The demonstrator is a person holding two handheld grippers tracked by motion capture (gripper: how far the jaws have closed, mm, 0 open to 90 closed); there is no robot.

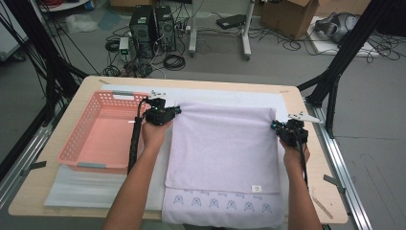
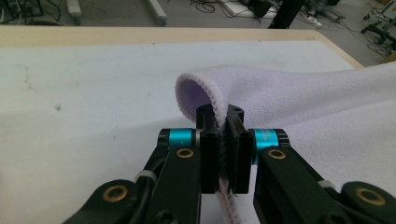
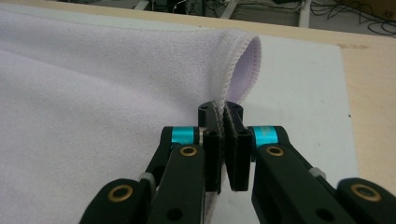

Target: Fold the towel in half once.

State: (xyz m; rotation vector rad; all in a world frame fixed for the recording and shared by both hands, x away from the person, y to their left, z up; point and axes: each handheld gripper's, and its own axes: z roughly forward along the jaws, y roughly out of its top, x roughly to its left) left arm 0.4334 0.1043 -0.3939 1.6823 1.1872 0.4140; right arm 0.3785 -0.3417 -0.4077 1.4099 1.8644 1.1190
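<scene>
Soft lilac towel (image 1: pixel 222 153) spread flat on the white mat (image 1: pixel 103 189) on the wooden desk (image 1: pixel 43 184), left gripper (image 1: pixel 168 114) fingers (image 2: pixel 210 154) pinching its far left corner, right gripper (image 1: pixel 282 128) fingers (image 3: pixel 239 154) pinching its far right corner, pink plastic basket (image 1: pixel 76 143) just beside the towel.

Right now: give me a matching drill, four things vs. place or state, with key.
Things:
1. towel
2. basket
3. left gripper
4. right gripper

Places or states:
A. pink, at the table's left
B. shut on the towel's far right corner
C. lilac, spread flat mid-table, near edge over the table's front
D. shut on the towel's far left corner

Pairs: 1-C, 2-A, 3-D, 4-B
</scene>
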